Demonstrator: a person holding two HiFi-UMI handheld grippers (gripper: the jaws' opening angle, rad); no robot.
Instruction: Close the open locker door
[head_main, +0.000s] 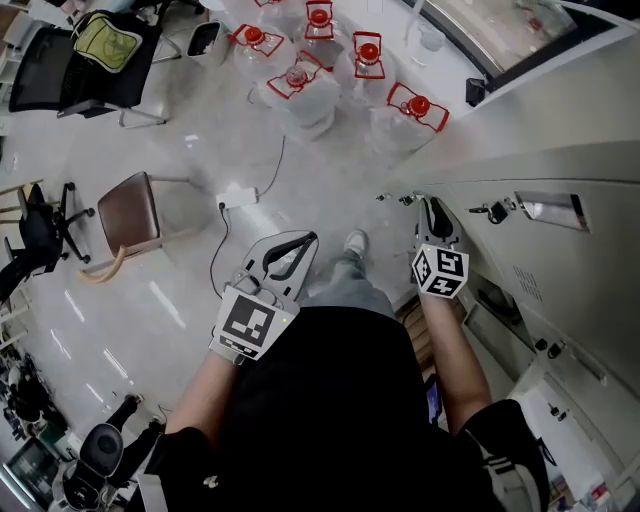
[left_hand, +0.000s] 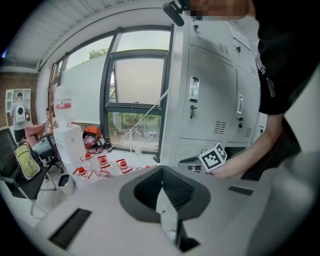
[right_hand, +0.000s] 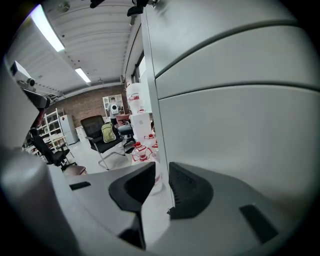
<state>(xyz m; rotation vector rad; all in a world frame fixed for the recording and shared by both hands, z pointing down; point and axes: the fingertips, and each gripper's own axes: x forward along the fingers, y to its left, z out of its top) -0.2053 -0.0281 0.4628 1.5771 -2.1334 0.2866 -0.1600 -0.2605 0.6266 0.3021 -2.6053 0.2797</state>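
The grey locker door (right_hand: 235, 140) fills the right side of the right gripper view, and its thin vertical edge runs down between the jaws. My right gripper (right_hand: 161, 175) is shut on that edge. In the head view my right gripper (head_main: 432, 210) sits against the locker bank (head_main: 560, 260), just above the dark open compartment (head_main: 492, 300). The left gripper view shows the right gripper (left_hand: 186, 162) at a lower locker beside the dark opening (left_hand: 248, 151). My left gripper (head_main: 305, 240) hangs left of my legs, its jaws (left_hand: 162, 172) shut with nothing in them.
Several water jugs with red caps (head_main: 318, 70) stand on the floor ahead. A brown chair (head_main: 130, 213) and black office chairs (head_main: 90, 60) are to the left. A power strip with cable (head_main: 240, 197) lies on the floor. A large window (left_hand: 135, 95) is beyond the lockers.
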